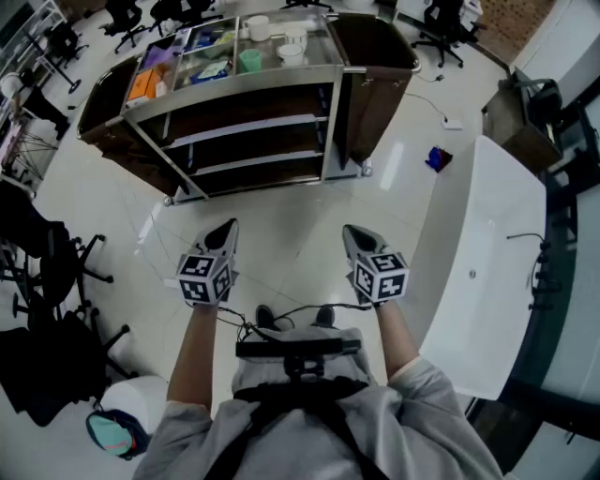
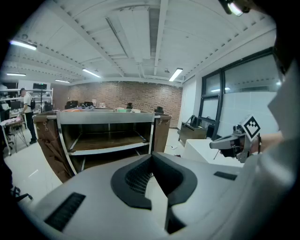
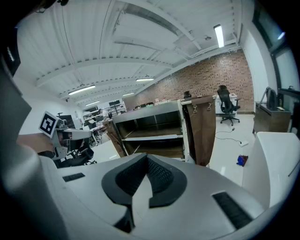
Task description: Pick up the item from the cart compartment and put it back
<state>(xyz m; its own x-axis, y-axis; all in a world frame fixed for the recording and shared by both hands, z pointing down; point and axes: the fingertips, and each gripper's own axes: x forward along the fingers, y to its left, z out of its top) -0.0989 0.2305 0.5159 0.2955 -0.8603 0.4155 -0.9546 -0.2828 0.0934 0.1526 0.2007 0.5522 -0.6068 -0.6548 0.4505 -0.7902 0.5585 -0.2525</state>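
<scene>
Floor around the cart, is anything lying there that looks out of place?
Yes. A small blue object lies loose on the floor, between the cart and the white bathtub and apart from both. Just beyond it sits a corded white box, also on the floor. What the blue thing is cannot be told.

One cart (image 1: 246, 92), two grippers: left gripper (image 1: 229, 228), right gripper (image 1: 350, 232); one white bathtub (image 1: 489, 202), one green cup (image 1: 249, 60)

The metal cart (image 1: 234, 92) stands upright, with a brown bag (image 1: 375, 70) hanging at each end. Its divided top tray holds a green cup (image 1: 249, 60), white cups (image 1: 259, 28), an orange packet (image 1: 142, 84) and blue packets (image 1: 212, 72), each within a compartment.
</scene>
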